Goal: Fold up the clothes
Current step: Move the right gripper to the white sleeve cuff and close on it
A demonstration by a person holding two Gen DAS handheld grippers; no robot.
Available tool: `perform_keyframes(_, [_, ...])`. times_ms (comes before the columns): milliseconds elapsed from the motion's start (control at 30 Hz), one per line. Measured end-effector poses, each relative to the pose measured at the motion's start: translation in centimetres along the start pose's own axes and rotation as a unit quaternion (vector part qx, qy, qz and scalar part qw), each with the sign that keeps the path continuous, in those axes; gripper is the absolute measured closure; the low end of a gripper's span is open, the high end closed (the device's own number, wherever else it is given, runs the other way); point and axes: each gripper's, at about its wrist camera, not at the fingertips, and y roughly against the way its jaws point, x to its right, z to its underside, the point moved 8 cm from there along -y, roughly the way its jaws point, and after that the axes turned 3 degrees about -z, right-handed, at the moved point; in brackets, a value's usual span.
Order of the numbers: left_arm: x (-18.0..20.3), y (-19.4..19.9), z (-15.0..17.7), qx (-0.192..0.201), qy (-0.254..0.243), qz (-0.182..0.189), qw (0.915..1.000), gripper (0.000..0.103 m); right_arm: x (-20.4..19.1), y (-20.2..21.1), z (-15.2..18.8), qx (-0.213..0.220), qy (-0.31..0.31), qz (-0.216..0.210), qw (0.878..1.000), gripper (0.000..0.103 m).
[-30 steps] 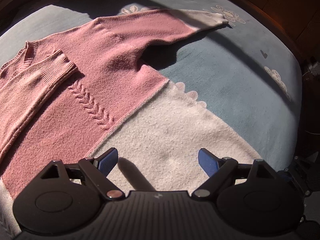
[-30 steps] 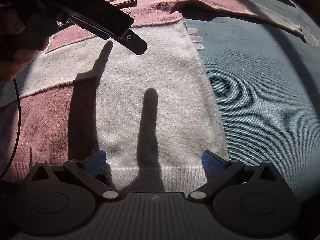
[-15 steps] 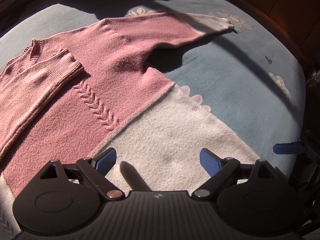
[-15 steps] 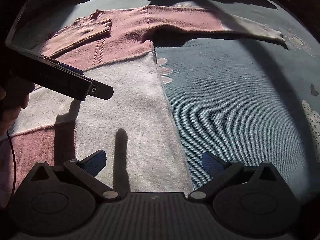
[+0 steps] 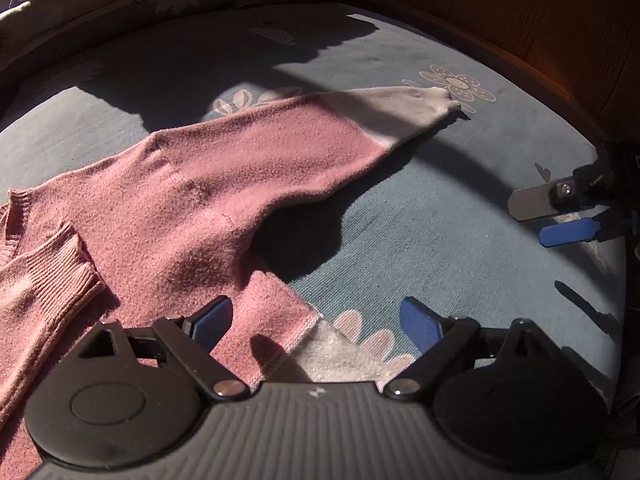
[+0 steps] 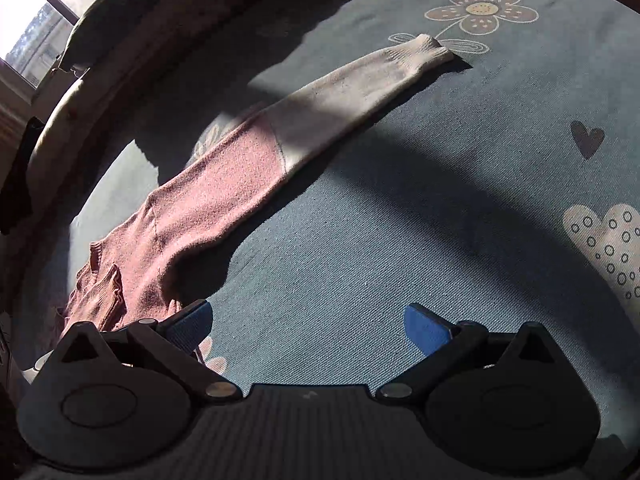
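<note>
**Pink-and-cream sweater spread on a bed, both grippers empty**

Left wrist view: the sweater [image 5: 192,200] lies flat on a blue bedspread [image 5: 440,240] printed with flowers, its body toward 8 o'clock and one sleeve [image 5: 360,128] stretched toward 1 o'clock, ending in a cream cuff [image 5: 436,102]. The other sleeve is folded across the chest at 9 o'clock. The left gripper [image 5: 316,320] hovers over the pink-cream seam of the body with its jaws wide apart and nothing between them. The right gripper [image 5: 560,216] enters at 3 o'clock. Right wrist view: the right gripper [image 6: 308,320] is above bare bedspread [image 6: 400,240], jaws spread wide and empty; the extended sleeve [image 6: 320,120] runs from 8 o'clock to 1 o'clock
</note>
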Motion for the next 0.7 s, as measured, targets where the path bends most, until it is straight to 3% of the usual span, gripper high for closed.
perform_keyframes(200, [-0.8,-2.1,-3.2,0.022,0.022,-0.018,0.9994,0.013,3.2,-1.2,-4.9,0.022,-0.099,-0.044,0.994,0.000])
perform_keyframes(300, [-0.9,-4.8,-3.5,-0.013,0.038,-0.004,0.9992,0.013,4.4,-1.8,-6.6,0.029,-0.120,-0.062,0.990,0.000])
perform_keyframes(533, [-1.0,-3.2,-3.7,-0.011,0.055,-0.015,0.9983,0.013,7.7,-3.0,-13.8,0.092,-0.165,-0.137,0.972,0.000])
perform_keyframes(600, [-1.1,-2.9,-3.4,-0.019,0.062,-0.014,0.9978,0.013,9.0,-4.1,-16.0,0.101,-0.170,-0.130,0.972,0.010])
perform_keyframes(700, [-0.8,-2.9,-3.1,-0.031,0.069,-0.010,0.9971,0.013,11.1,-6.7,-17.8,0.073,-0.187,-0.099,0.975,0.028])
